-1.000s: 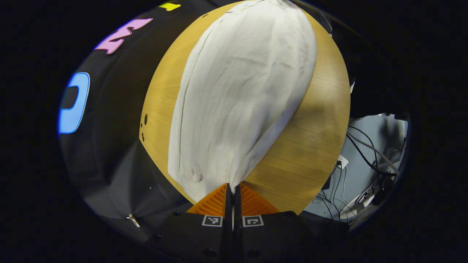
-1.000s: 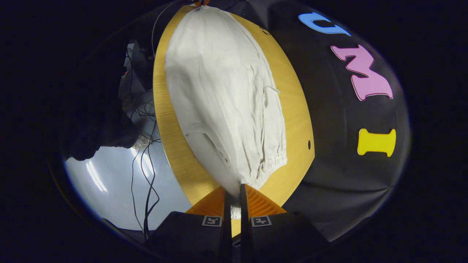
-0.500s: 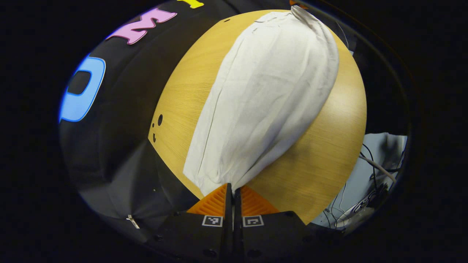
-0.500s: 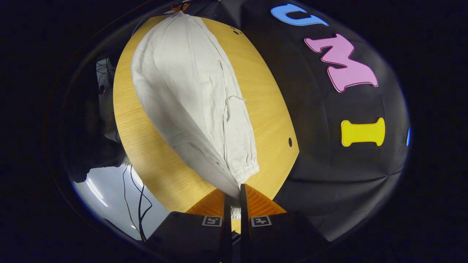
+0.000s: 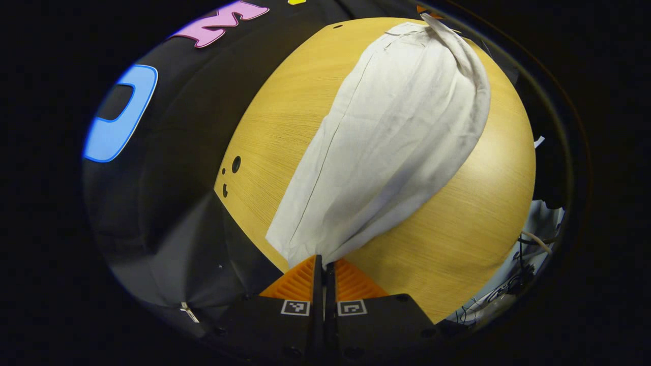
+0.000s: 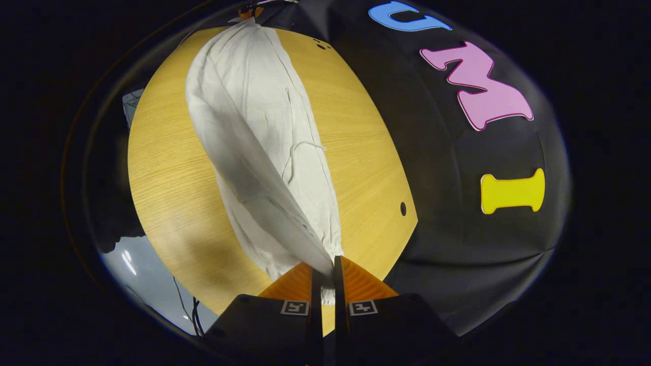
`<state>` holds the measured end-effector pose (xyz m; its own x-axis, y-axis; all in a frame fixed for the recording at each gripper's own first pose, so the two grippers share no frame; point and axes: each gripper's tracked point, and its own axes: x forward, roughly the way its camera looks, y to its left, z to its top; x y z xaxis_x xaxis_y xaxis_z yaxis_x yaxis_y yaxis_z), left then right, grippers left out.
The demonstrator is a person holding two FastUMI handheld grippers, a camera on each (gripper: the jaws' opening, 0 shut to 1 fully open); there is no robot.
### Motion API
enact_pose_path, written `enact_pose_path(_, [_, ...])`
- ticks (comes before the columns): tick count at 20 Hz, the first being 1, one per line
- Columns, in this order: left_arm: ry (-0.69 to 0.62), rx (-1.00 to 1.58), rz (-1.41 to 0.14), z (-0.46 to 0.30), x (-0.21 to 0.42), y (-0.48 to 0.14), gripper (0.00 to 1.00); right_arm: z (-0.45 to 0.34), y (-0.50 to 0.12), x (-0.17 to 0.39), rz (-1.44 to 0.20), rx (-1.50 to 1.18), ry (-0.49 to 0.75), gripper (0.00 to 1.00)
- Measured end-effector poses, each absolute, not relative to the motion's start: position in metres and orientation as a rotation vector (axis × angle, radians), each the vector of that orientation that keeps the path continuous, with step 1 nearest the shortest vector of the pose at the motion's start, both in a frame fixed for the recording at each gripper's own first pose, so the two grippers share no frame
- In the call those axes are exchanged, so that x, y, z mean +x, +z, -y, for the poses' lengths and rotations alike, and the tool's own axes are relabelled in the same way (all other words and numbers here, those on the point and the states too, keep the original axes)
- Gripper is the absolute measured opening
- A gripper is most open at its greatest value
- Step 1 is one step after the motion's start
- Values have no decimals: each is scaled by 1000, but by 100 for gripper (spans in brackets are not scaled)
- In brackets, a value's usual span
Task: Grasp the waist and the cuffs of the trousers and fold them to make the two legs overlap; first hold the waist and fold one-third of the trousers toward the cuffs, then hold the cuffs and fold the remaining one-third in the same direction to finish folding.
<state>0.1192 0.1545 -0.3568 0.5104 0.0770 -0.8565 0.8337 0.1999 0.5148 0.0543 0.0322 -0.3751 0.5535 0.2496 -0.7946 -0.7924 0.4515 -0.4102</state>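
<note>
Pale cream trousers [image 5: 391, 147] stretch lengthwise over a round wooden table [image 5: 468, 218]. My left gripper [image 5: 323, 264] is shut on the cuff end, which rises to its fingers. In the right gripper view the trousers [image 6: 264, 132] run away from me, and my right gripper [image 6: 325, 267] is shut on the elastic waist, lifting one layer over the other. A thin drawstring [image 6: 300, 150] lies loose on the cloth. The other gripper [image 5: 424, 10] is a small shape at the far end of the trousers, and in the right gripper view the other gripper [image 6: 246, 10] sits likewise at the far end.
The table [image 6: 168, 173] has small round holes [image 6: 403, 208] near its edge by the black booth wall [image 6: 457, 229]. Past the opposite edge lie a pale floor [image 6: 132, 264] and cables [image 5: 513, 290].
Both grippers have carried their ends sideways across the table toward the wall side. The held edge has risen and rolled over, so the trousers look narrower, with one layer lying over the other.
</note>
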Motion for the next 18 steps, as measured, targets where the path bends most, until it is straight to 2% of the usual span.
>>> enact_pose_path(9, [-625,1074,-1143,-161,145,-361,6,-28,-423,103,-853,-733,735,13])
enact_pose_path(10, [-626,1048,-1184,-162,148,-362,5,-31,-430,107,-865,-728,742,18])
enact_pose_path(11, [-621,1033,-1208,-161,154,-364,6,-34,-436,111,-872,-726,751,14])
enact_pose_path(18, [-621,1051,-1300,-159,183,-403,6,-44,-469,122,-915,-736,785,14])
